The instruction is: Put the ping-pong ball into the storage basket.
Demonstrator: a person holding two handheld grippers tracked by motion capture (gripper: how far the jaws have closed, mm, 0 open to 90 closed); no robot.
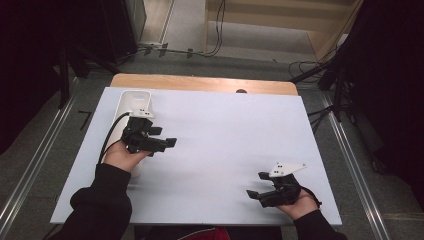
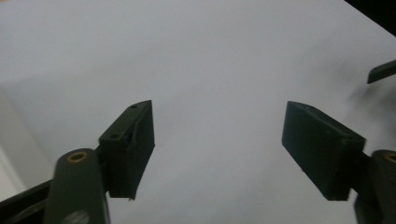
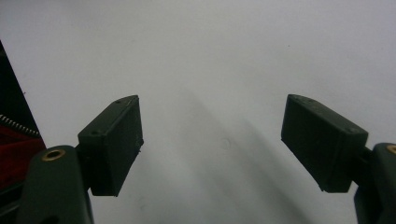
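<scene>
L gripper point(image 1: 167, 142) sits far left just by white box point(image 1: 134, 102), jaws apart, nothing between. R gripper point(image 1: 256, 192) rests near right on the white table point(image 1: 220, 145), also wide, empty; prob. parked.

Matt white board point(image 1: 210, 150) seen, smooth, paper-like. Pale wood table edge point(image 1: 200, 82) noted behind it. Left gripper point(image 2: 219, 144) pads seen matt black plastic; brass-look screw insets. White object point(image 1: 135, 102) glossy plastic.
</scene>
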